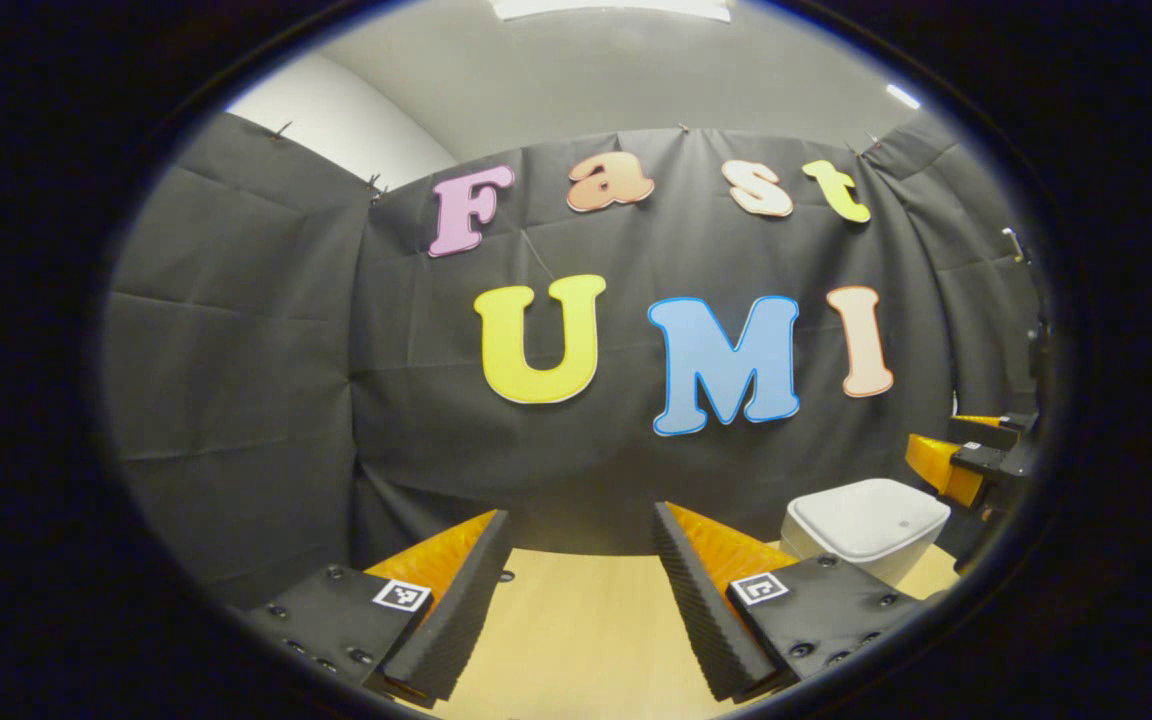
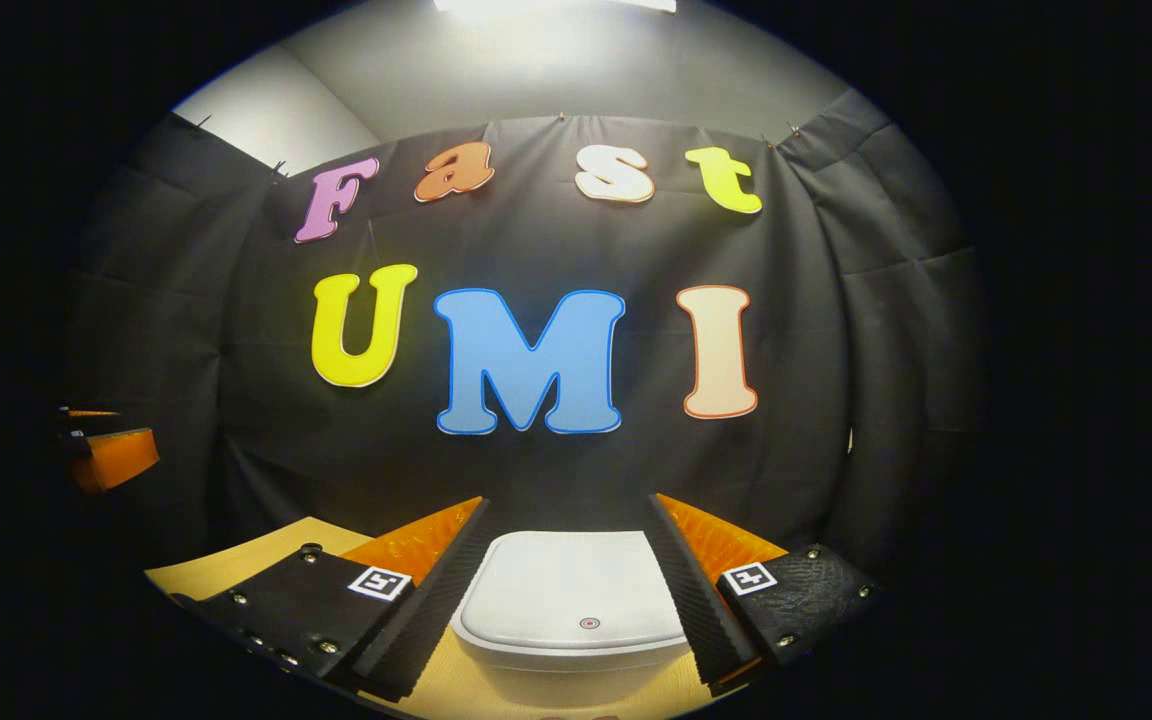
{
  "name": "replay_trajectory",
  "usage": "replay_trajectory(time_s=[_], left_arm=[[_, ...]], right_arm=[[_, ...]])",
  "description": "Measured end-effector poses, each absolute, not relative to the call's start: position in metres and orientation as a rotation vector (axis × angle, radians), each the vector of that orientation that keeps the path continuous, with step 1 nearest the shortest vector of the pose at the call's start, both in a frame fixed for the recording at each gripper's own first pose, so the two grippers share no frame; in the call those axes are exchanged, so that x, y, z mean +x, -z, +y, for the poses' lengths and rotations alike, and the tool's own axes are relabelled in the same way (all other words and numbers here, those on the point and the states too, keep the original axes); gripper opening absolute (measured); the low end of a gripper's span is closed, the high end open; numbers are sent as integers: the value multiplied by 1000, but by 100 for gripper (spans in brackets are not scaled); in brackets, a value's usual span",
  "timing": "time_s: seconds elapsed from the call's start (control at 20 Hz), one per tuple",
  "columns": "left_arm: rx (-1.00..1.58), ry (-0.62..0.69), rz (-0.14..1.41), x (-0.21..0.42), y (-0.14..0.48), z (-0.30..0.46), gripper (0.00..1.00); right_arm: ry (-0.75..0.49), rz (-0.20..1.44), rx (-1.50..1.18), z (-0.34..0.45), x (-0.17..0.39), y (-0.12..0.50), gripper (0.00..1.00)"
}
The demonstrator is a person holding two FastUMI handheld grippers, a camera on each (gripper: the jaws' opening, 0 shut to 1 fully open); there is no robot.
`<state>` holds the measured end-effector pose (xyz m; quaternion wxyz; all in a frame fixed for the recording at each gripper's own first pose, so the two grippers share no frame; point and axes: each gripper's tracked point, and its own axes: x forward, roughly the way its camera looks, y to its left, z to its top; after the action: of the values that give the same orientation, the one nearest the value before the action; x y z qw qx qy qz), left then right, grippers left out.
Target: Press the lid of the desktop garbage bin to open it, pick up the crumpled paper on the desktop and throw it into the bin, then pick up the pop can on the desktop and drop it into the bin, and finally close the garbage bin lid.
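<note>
My right gripper [image 2: 568, 560], fingers spread, faces the closed white plastic bin [image 2: 571, 600] dead ahead; left gripper [image 1: 581, 580] (also spread) sits farther off.

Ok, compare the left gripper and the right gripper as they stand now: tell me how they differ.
1. The right gripper faces the white bin, whose closed lid shows between its fingers; the left gripper has just bare wooden desktop between its fingers.
2. From the left gripper the bin sits off to one side, with the right gripper just beyond it.
Shared: both are open and hold nothing.
</note>
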<state>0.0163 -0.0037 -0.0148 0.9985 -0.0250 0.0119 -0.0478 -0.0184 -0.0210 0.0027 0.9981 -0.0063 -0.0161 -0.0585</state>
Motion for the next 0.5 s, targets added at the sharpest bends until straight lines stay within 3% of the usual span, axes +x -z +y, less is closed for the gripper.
replay_trajectory(time_s=[0.05, 0.5], left_arm=[[-53, 102, 27, 18, 16, -6, 96], [-51, 133, 32, 25, 17, -20, 93]], right_arm=[[123, -32, -14, -22, -18, -2, 98], [133, 39, -6, -26, -11, 21, 100]])
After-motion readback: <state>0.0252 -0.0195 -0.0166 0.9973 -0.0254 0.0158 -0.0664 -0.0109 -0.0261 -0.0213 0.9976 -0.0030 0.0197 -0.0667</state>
